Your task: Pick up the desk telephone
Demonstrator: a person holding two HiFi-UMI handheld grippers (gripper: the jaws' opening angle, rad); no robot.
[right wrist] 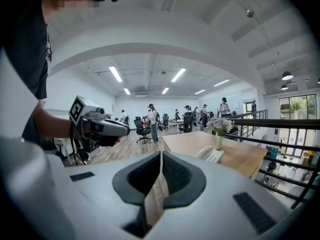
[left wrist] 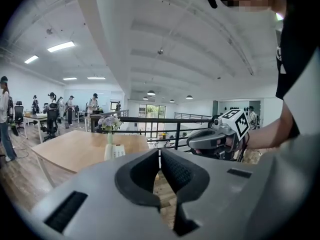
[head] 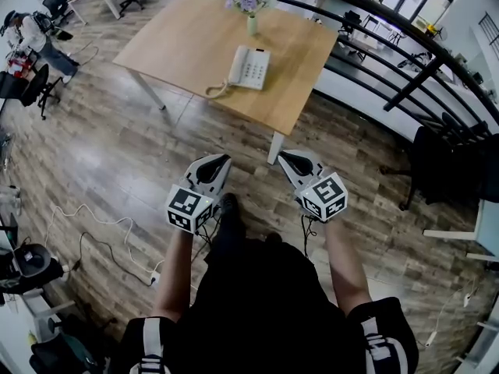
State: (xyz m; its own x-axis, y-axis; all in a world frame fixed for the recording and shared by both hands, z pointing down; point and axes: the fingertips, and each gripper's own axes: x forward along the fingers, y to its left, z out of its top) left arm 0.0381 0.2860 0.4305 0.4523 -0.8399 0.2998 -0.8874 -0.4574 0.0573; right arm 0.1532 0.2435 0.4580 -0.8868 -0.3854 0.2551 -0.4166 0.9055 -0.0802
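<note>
A: Status, L to R?
B: The left tool (head: 221, 160) has its jaws pressed together w/ nothing in them. The desk telephone (head: 249, 67) lies on the tabletop (head: 171, 45), well ahead, w/ a vase (head: 252, 23) just behind it. The right tool (head: 285, 157) is pressed together too, empty.
A: So close in first?
B: Yep. I'd step in, spread the jaws before reaching, and take the base by its sides, clear of the vase & cord (head: 215, 90).

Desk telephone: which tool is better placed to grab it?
Left, narrowly. Left tool and right tool are shut, short of the table; the desk telephone has its handset on the left side, nearer the left tool.
</note>
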